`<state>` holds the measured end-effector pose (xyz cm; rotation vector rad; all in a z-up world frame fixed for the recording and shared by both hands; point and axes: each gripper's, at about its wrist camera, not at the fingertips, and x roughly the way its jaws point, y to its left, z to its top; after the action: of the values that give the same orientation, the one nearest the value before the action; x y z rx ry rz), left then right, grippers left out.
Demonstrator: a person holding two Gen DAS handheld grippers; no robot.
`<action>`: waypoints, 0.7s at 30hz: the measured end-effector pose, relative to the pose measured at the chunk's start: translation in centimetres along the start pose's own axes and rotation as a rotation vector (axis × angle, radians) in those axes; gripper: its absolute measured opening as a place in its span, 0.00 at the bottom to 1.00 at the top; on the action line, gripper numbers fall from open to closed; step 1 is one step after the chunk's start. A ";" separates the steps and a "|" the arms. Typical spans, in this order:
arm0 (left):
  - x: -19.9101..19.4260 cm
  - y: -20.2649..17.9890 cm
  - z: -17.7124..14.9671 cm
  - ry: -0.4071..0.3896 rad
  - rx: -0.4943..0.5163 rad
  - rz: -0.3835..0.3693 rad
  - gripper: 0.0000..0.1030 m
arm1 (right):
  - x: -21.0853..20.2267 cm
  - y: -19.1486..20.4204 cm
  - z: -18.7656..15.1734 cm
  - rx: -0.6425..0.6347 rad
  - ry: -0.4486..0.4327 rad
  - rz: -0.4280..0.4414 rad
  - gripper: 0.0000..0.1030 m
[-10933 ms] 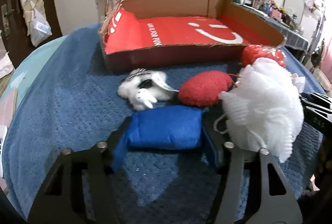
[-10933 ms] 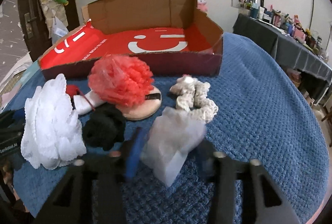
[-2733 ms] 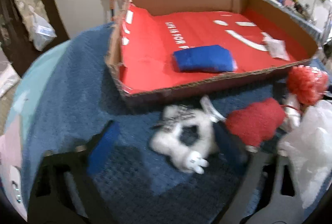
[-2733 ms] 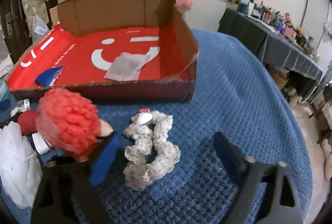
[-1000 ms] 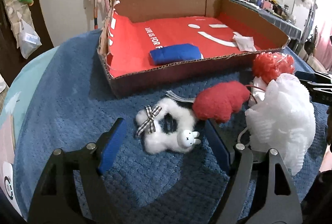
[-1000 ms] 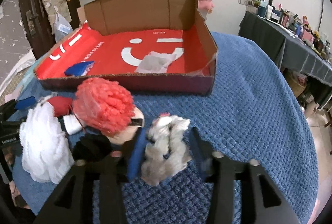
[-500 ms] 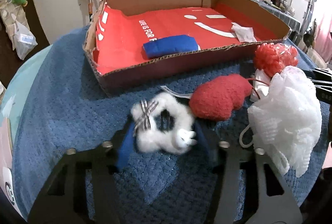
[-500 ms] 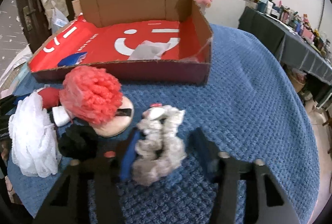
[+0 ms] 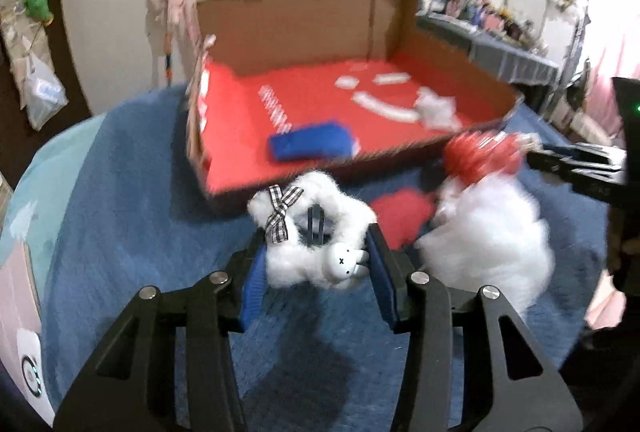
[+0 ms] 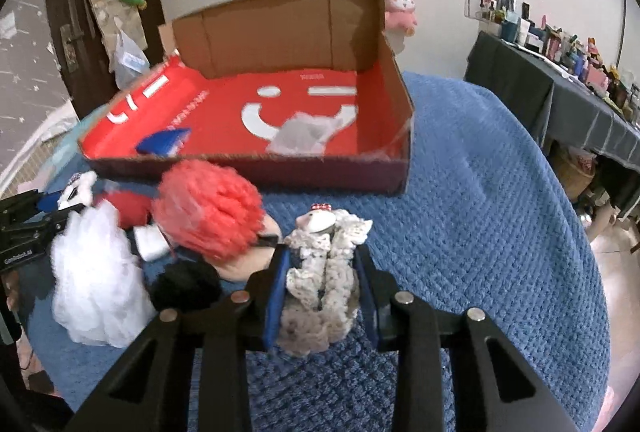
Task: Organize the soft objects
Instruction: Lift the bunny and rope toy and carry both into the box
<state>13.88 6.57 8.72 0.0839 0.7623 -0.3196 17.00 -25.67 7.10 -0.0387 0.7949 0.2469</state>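
Note:
My left gripper is shut on a white fluffy scrunchie with a checked bow and a bunny face, lifted off the blue blanket. My right gripper is shut on a cream crochet scrunchie, held just above the blanket. The open cardboard box with a red floor holds a blue cushion and a white cloth.
On the blanket in front of the box lie a white mesh puff, a red mesh puff, a red plush heart, a black scrunchie and a beige pad. A dark table with clutter stands at the right.
Both grippers have closed on their scrunchies and lifted them, the left one up toward the box. The views have risen and blurred.

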 end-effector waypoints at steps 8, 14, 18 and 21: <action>1.1 -2.8 4.6 -0.038 0.107 -0.117 0.42 | -0.3 2.3 5.1 -0.074 -0.070 0.114 0.34; 6.2 -4.7 7.5 0.034 0.209 -0.196 0.42 | 3.4 3.2 8.8 -0.121 -0.009 0.223 0.34; 8.7 -5.5 8.8 0.082 0.265 -0.191 0.42 | 6.5 2.8 10.6 -0.132 0.067 0.255 0.34; 10.8 -5.5 9.7 0.130 0.266 -0.202 0.43 | 8.7 2.6 11.9 -0.137 0.125 0.281 0.34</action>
<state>25.91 -3.19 8.51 0.2816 0.8556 -0.6119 30.58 -19.85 9.41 -0.0721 0.9063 0.5694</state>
